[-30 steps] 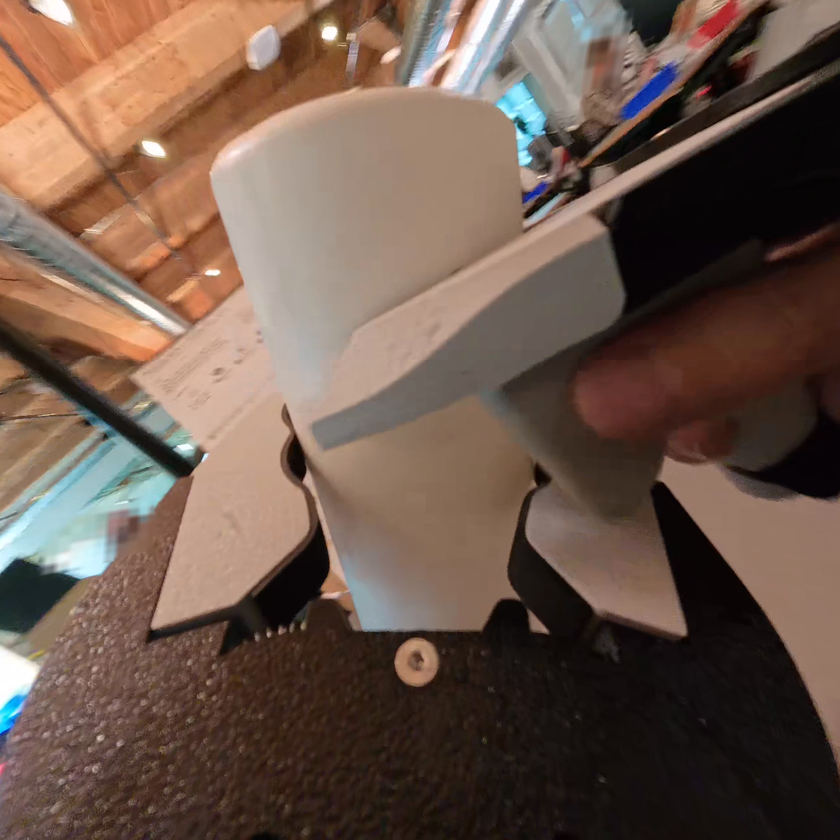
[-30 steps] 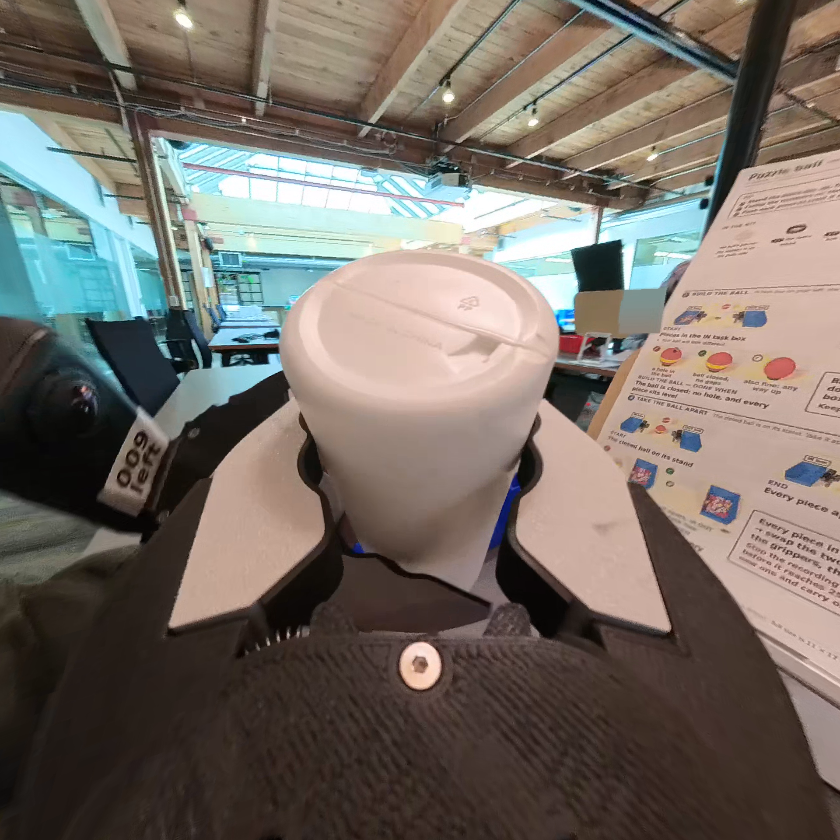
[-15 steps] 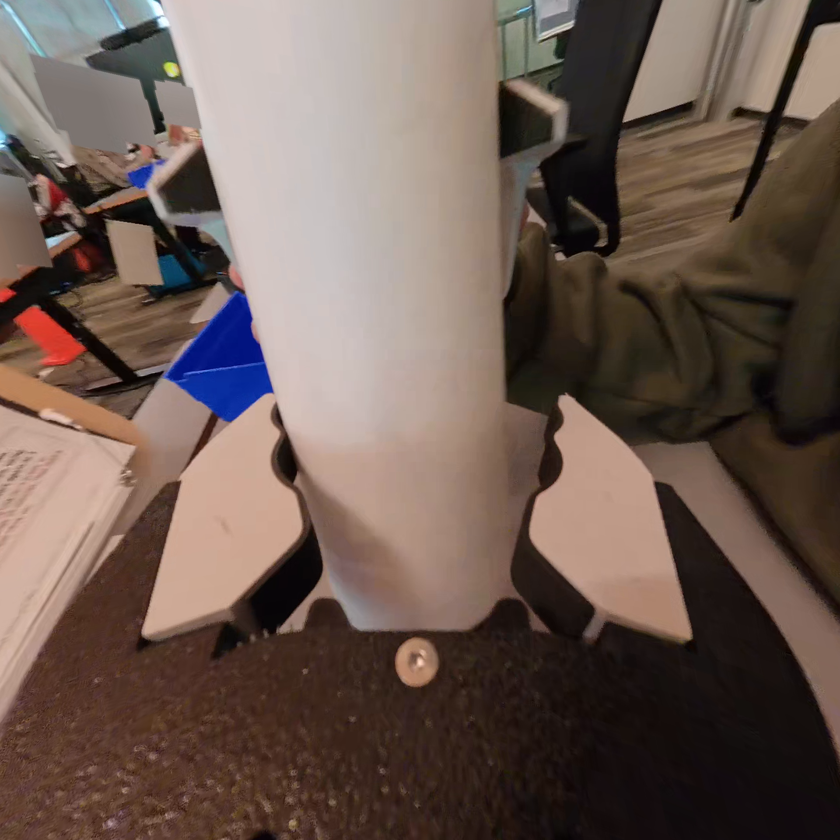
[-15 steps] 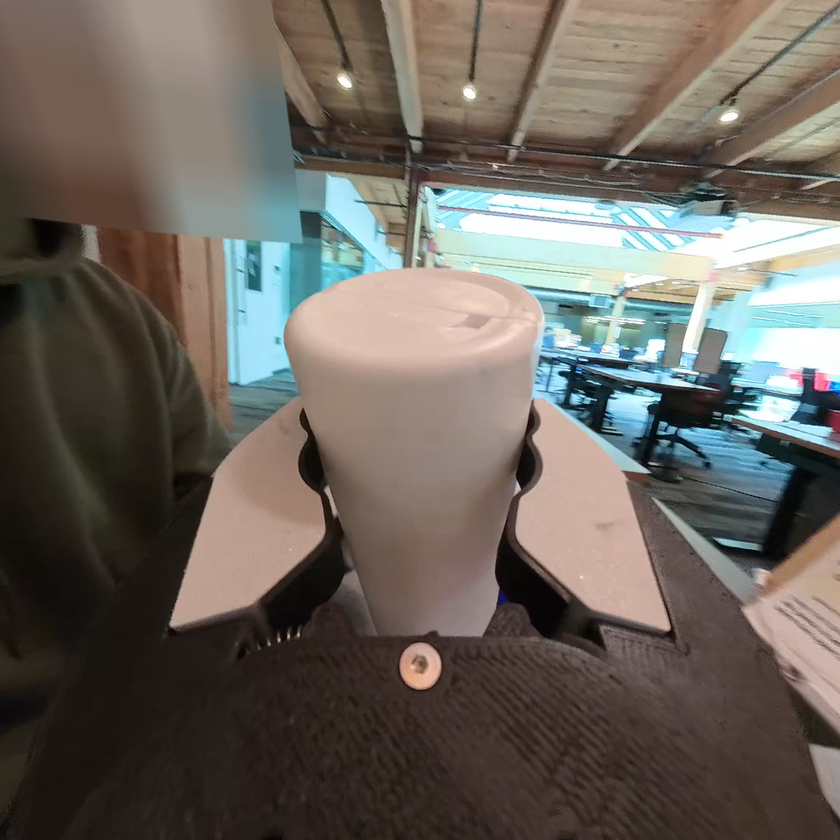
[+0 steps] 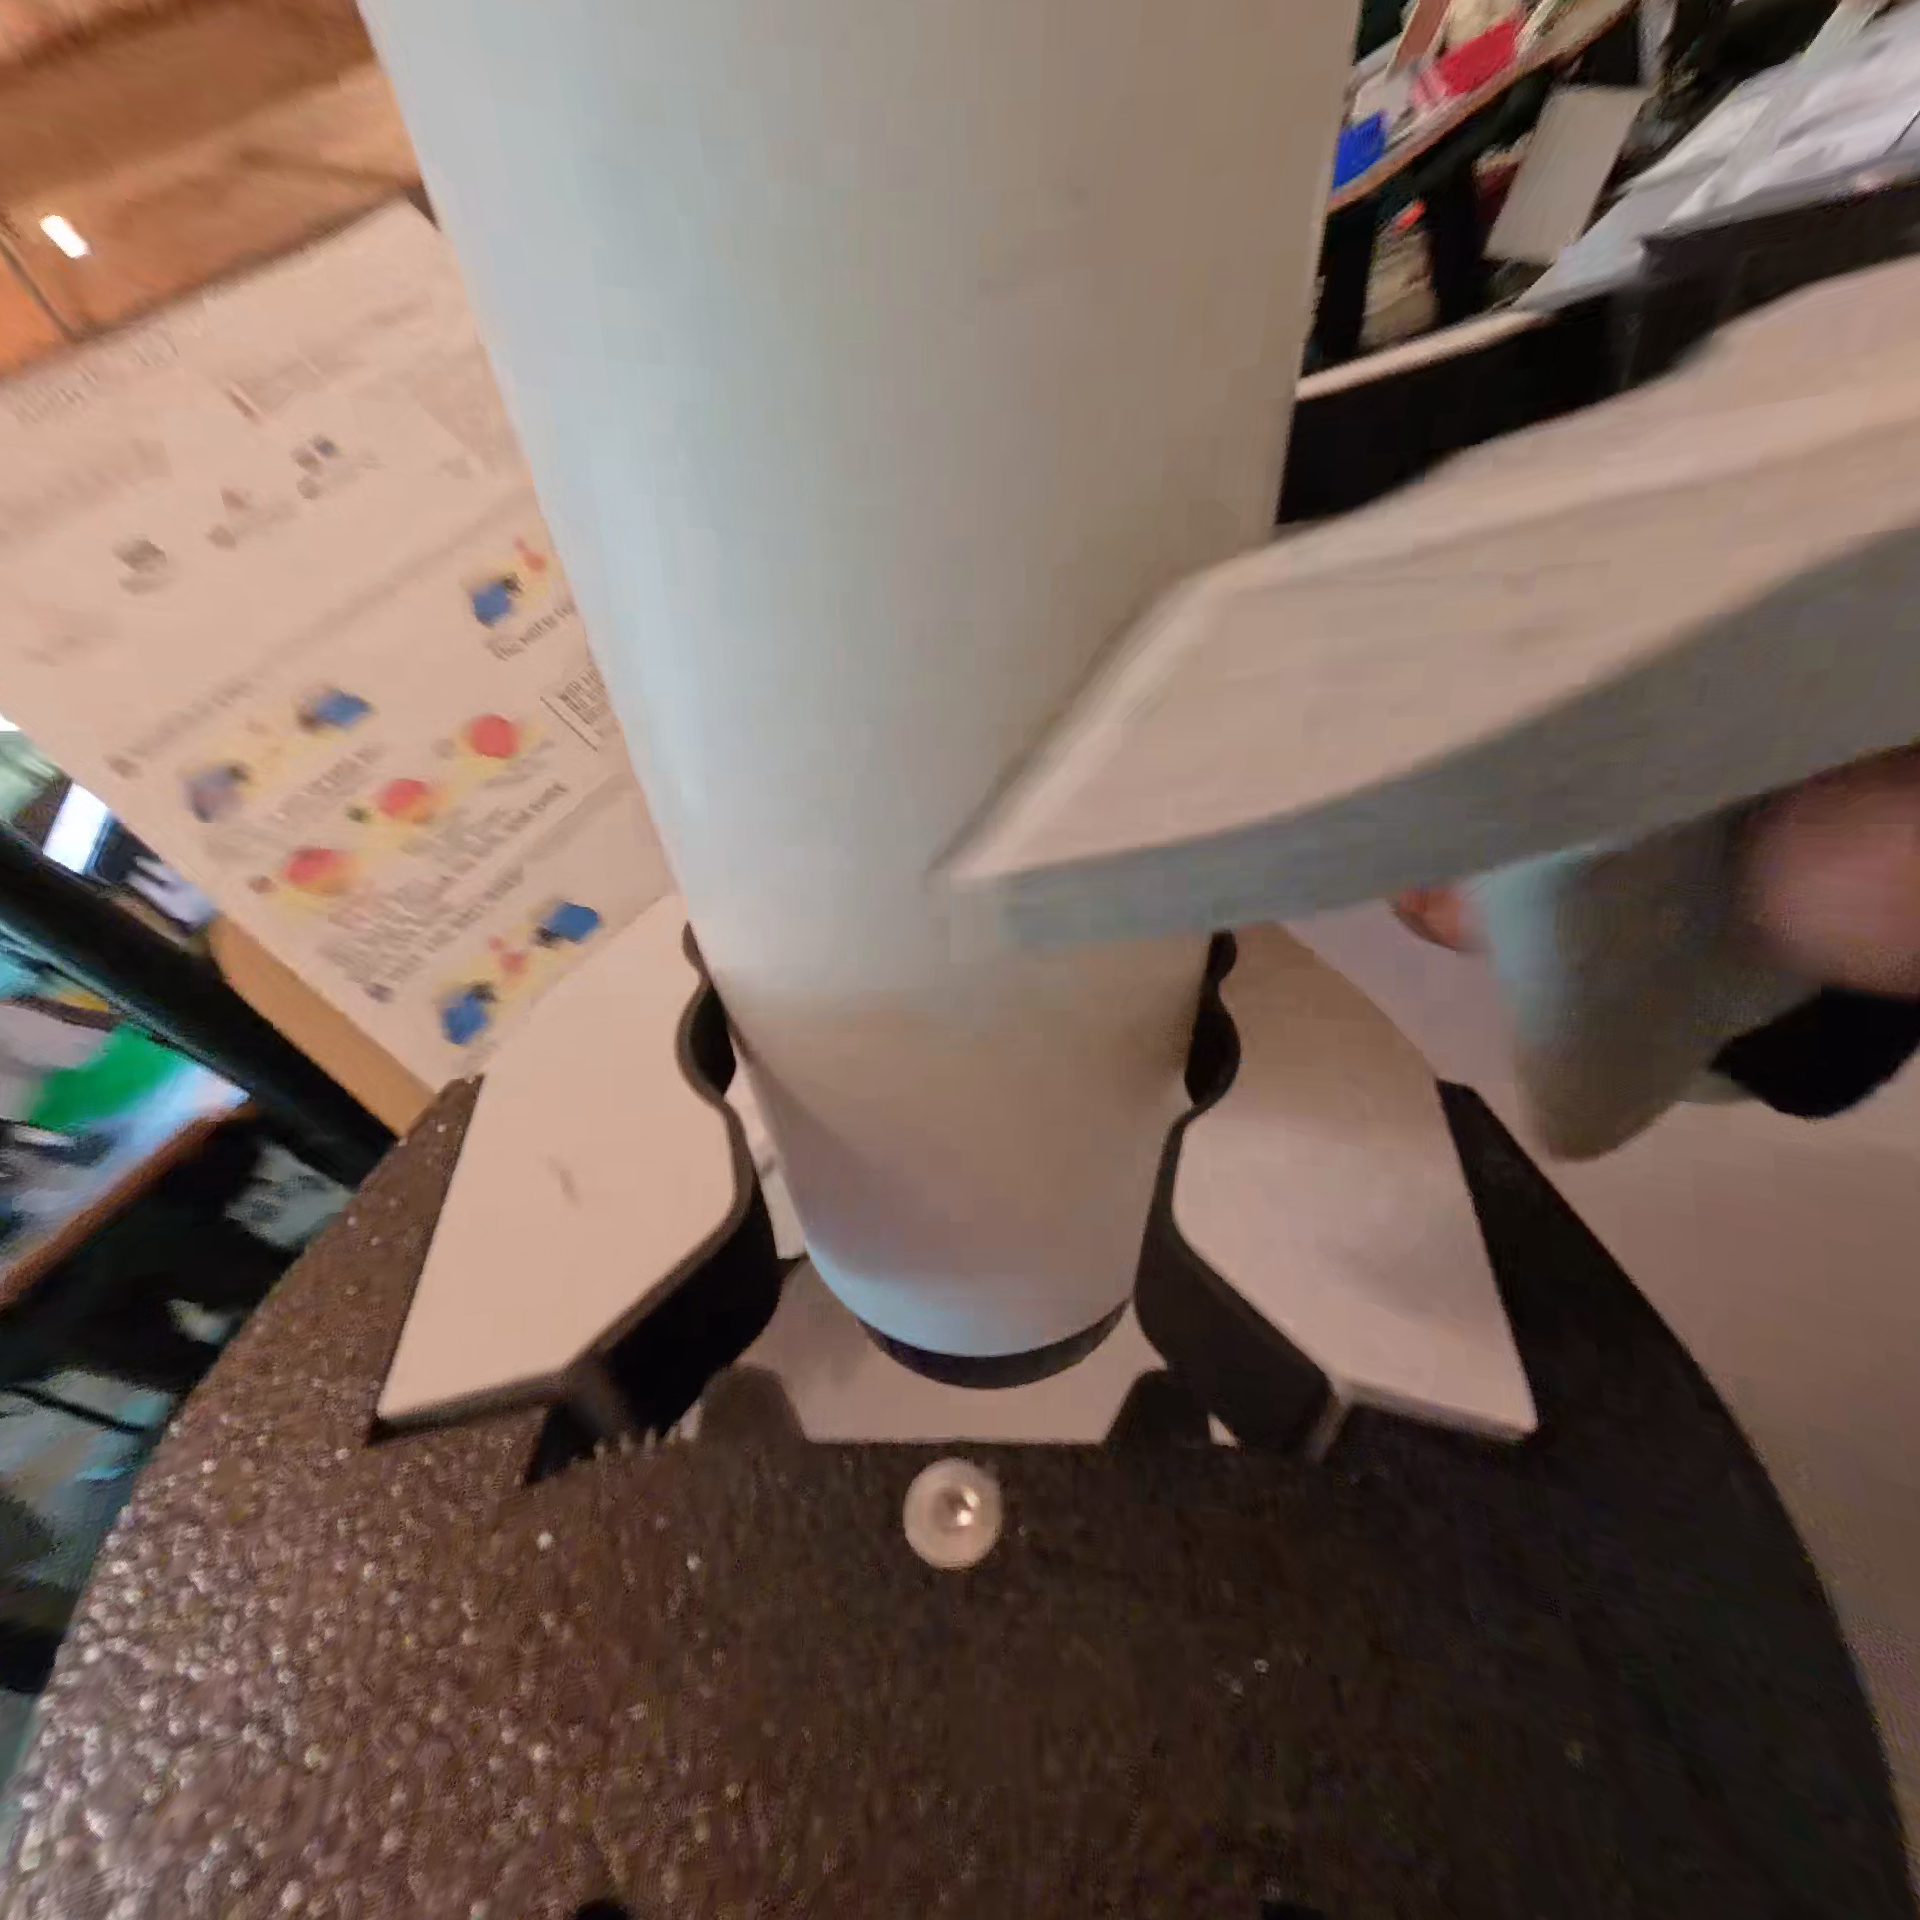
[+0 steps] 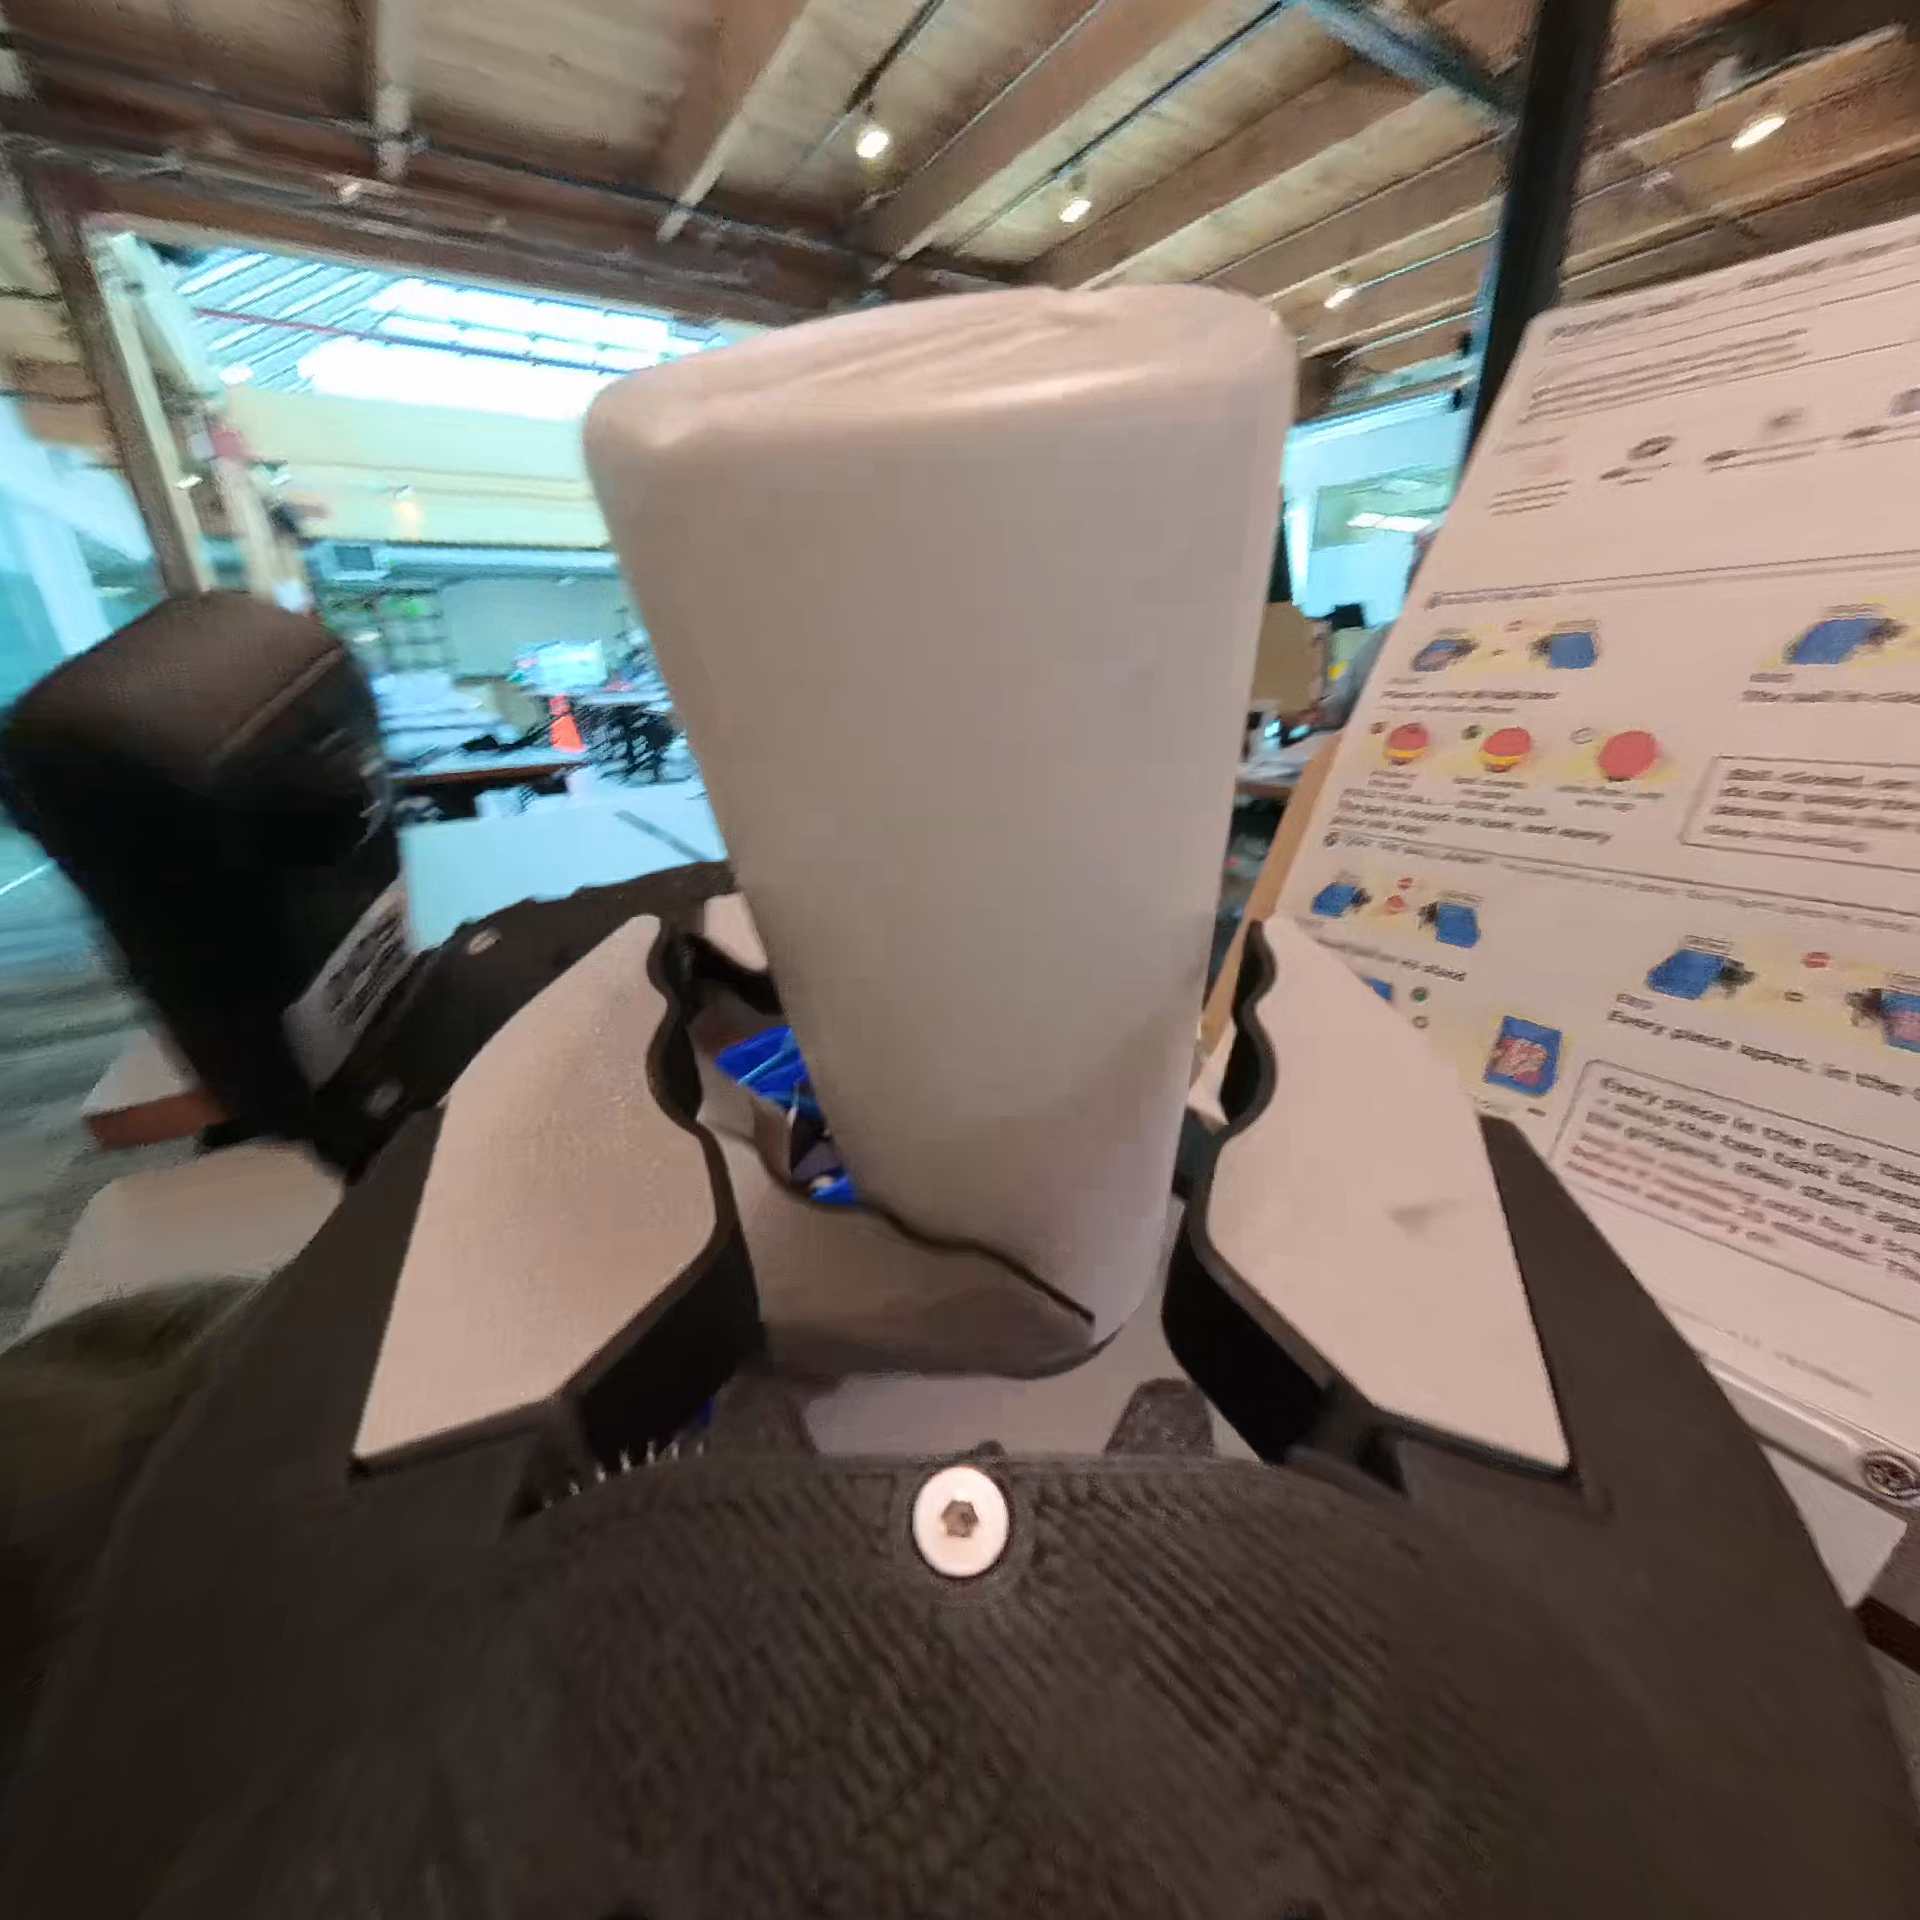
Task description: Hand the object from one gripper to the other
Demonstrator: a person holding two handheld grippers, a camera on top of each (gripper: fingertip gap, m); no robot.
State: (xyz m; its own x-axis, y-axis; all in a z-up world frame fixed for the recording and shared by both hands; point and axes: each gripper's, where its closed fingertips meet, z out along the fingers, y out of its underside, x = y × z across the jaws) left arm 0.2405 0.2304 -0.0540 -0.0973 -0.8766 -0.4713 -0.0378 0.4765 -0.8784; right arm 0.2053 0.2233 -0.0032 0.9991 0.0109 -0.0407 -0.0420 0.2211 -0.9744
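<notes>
Handover step, release phase. White cylinder (image 5: 883, 623) sits pinched at base between left gripper (image 5: 961, 1049) pads. Right gripper (image 6: 956, 1091) spread, gaps on both sides, probably no contact (blur). Its finger at 3 o'clock. Next: right backs off.

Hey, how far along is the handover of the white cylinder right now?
Done: left claw is clamped on the white cylinder. In hand: right claw stands open, with gaps beside the cylinder. Remaining: pulling the right claw clear.
</notes>
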